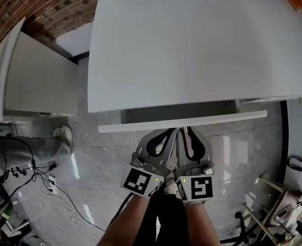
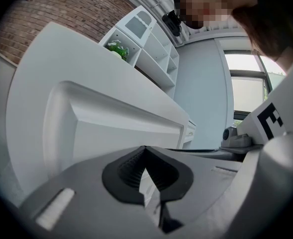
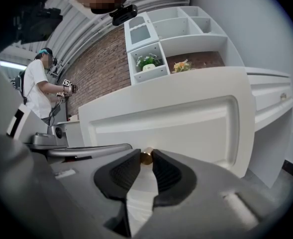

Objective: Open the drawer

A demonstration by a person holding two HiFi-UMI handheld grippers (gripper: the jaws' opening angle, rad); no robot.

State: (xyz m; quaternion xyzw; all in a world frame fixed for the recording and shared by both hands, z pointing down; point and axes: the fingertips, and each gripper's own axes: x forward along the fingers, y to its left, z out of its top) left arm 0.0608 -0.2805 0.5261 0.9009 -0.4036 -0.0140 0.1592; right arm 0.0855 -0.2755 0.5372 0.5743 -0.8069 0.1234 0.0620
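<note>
A white drawer front [image 1: 227, 118] stands pulled a little way out from under the white desk top [image 1: 192, 45], with a dark gap behind it. Both grippers meet side by side at its middle. My right gripper [image 1: 184, 131] is shut on the drawer's small brass knob [image 3: 146, 157], which shows pinched between the black pads [image 3: 120, 172] of the right gripper [image 3: 146, 153]. The panelled drawer front [image 3: 186, 128] fills the view behind. My left gripper [image 1: 172, 132] sits just left of it; its tips [image 2: 145, 149] touch with nothing between, facing the drawer front [image 2: 116, 133].
A white cabinet [image 1: 38, 81] stands to the left of the desk, with cables [image 1: 43, 178] on the grey floor below it. Clutter and a rack [image 1: 289, 204] sit at the right. A wall shelf with plants [image 3: 151, 61] and a person in a white shirt [image 3: 37, 83] are behind.
</note>
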